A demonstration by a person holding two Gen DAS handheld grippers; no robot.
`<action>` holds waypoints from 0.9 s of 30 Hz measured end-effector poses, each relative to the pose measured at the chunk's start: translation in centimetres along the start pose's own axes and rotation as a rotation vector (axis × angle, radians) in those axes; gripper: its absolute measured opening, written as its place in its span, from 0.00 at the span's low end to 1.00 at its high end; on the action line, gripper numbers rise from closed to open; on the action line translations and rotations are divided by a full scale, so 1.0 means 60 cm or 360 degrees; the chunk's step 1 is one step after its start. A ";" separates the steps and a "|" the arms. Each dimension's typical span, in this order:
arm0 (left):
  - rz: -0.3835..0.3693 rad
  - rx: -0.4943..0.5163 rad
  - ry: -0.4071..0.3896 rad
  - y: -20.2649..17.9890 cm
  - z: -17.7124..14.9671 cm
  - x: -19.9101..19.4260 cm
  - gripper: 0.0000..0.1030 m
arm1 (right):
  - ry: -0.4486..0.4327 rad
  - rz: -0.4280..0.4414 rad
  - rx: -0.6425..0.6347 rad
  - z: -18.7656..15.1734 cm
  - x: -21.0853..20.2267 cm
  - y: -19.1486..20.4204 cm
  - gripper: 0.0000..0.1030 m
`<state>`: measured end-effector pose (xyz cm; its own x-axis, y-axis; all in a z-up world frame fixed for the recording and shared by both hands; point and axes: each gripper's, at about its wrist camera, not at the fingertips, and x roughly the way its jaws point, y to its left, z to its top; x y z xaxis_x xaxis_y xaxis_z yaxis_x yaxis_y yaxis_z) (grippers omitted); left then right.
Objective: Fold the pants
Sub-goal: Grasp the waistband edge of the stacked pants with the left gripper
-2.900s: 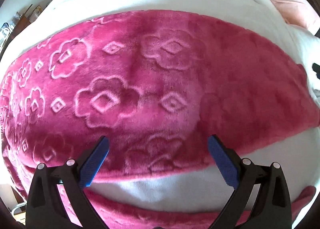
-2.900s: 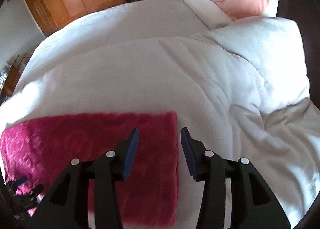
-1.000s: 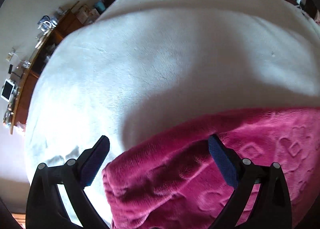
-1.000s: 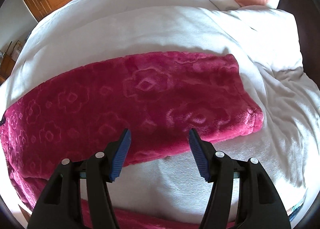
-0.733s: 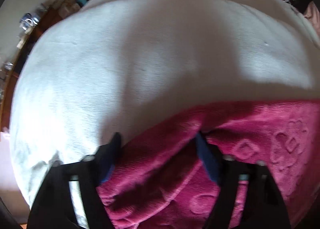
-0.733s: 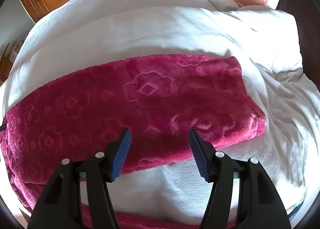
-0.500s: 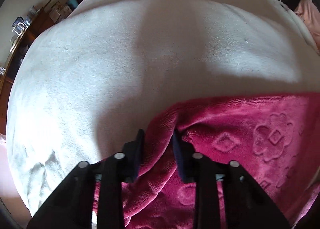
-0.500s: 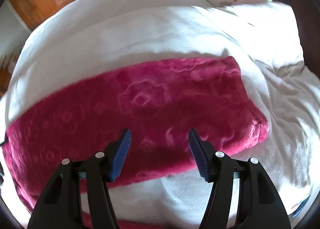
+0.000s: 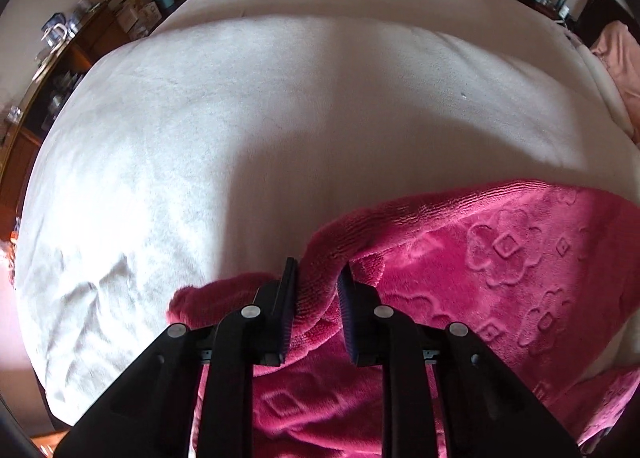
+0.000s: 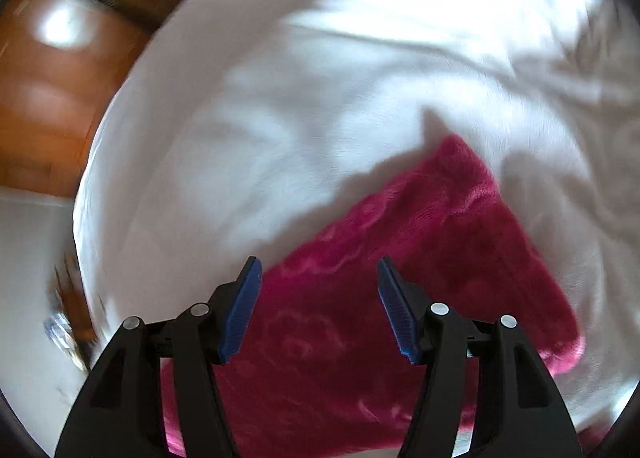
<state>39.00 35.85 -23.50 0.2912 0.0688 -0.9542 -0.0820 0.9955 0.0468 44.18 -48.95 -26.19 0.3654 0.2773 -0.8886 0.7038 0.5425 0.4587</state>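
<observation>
Lying on: the pants, deep pink plush fleece with embossed flowers and diamonds, are spread across a white bed cover.
Pants, left wrist view: the fabric fills the lower right; one edge is pulled into a raised ridge, with a rumpled fold lying beneath it.
Pants, right wrist view: one end lies flat on the cover, its corner pointing up the frame; the picture is smeared by motion.
Left gripper: its jaws have just been closing and now stand narrow, pinching the raised ridge of the pants between the fingers; the pads press into the pile on both sides.
Right gripper: jaws stand apart, about half wide, holding nothing; it hangs over the flat end of the pants, and whether the blue fingers touch the fabric I cannot tell.
Bed cover: smooth in the middle, creased toward its left edge in the left wrist view.
Pink bedding: at the far right end of the bed.
Shelf: cluttered, along the left wall.
Wooden panelling: orange-brown, beyond the bed, blurred.
</observation>
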 end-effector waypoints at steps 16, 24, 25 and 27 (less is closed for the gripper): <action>0.0090 -0.0132 0.0019 -0.007 -0.127 -0.077 0.19 | 0.0052 -0.0288 -0.0155 0.013 0.025 0.042 0.05; 0.0119 -0.0203 -0.0088 0.038 -0.147 -0.133 0.18 | -0.0129 -0.0030 -0.0193 -0.080 -0.133 0.026 0.05; 0.0094 -0.0220 -0.0098 0.045 -0.153 -0.139 0.18 | -0.0151 0.0001 -0.0192 -0.099 -0.156 0.016 0.05; 0.0028 -0.0280 -0.0098 0.059 -0.162 -0.147 0.18 | -0.0183 0.0041 -0.0188 -0.134 -0.192 -0.003 0.05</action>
<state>26.89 38.12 -17.81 0.3456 0.0954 -0.9335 -0.2512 0.9679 0.0059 34.95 -45.89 -16.09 0.4544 0.2031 -0.8673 0.6195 0.6277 0.4715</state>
